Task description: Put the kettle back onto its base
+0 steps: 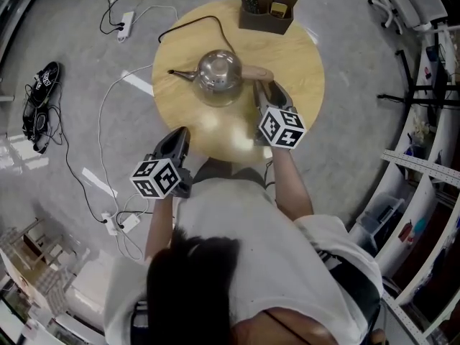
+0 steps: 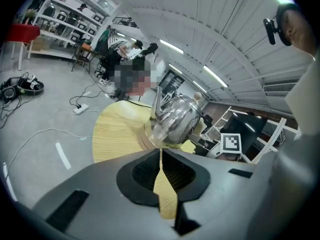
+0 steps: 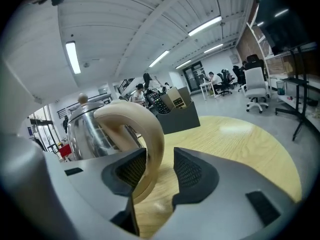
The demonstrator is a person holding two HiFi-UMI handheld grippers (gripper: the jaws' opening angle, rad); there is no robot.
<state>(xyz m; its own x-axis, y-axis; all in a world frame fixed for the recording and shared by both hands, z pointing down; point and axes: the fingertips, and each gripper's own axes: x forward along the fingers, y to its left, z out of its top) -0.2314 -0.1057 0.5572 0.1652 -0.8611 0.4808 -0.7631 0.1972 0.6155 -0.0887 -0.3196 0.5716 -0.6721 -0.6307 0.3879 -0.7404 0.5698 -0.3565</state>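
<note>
Right gripper [image 3: 160, 159] spread around handle [image 3: 150, 129] of kettle [image 1: 219, 74], one pad clear; left gripper [image 2: 161, 154] pressed together, empty. Kettle apparently seated on base [image 2: 144, 135], mid-desk [image 1: 287, 63]. Withdraw straight back; avoid dragging handle.

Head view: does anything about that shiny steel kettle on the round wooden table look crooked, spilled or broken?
Nothing stands out. The shiny steel kettle stands upright on the round wooden table; no spill or damage shows.

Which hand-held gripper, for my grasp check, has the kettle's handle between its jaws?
The right hand-held gripper: the cream kettle handle stands between its parted jaws. The left hand-held gripper hangs back, jaws empty.
</note>
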